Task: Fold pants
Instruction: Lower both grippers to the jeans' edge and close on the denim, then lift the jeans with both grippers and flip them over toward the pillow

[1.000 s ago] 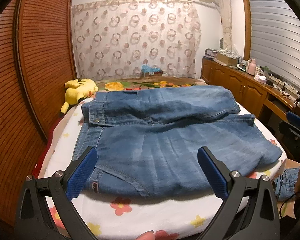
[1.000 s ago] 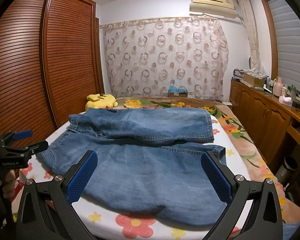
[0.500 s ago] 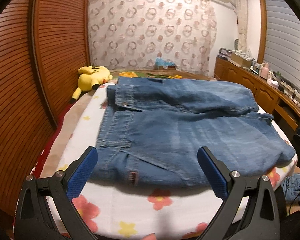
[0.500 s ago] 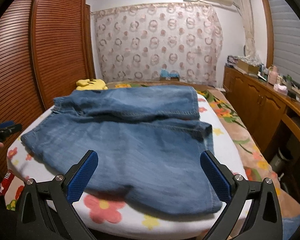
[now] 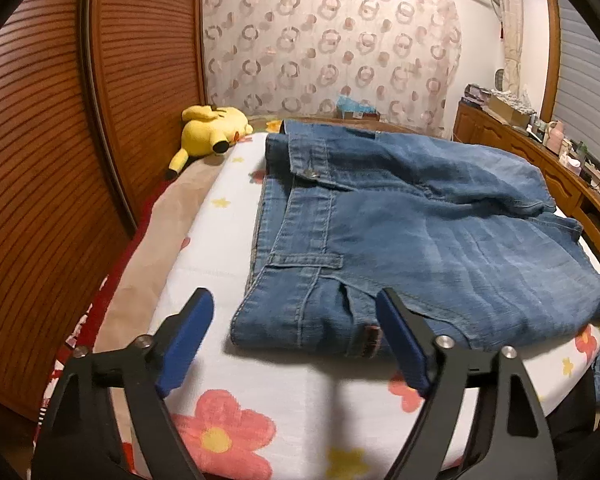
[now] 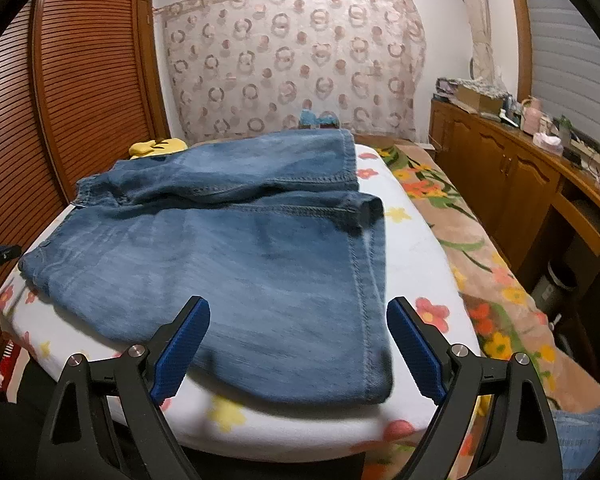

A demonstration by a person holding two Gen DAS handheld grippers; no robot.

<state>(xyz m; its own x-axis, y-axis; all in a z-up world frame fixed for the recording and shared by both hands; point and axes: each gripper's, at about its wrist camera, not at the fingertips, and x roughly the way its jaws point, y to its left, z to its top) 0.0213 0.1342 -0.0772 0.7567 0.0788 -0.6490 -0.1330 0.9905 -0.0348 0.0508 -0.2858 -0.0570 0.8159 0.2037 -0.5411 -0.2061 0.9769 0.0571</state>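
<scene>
- The blue denim jeans lie flat across the near end of the flower-print bed sheet, waistband towards the wooden louvred wardrobe, hems towards the cabinets.
- One fold looks done: a leg lies doubled over along the far edge, its hem showing in the right wrist view.
- What is left, by my reading, is at least one more fold to bring the near edge over and make a compact stack.
- The left gripper hangs at the near waistband corner, jaws closing, denim between the pads but not yet pinched.
- The right gripper hangs over the near hem corner, jaws closing likewise, nothing gripped.
- A yellow plush toy lies beyond, well apart.
</scene>
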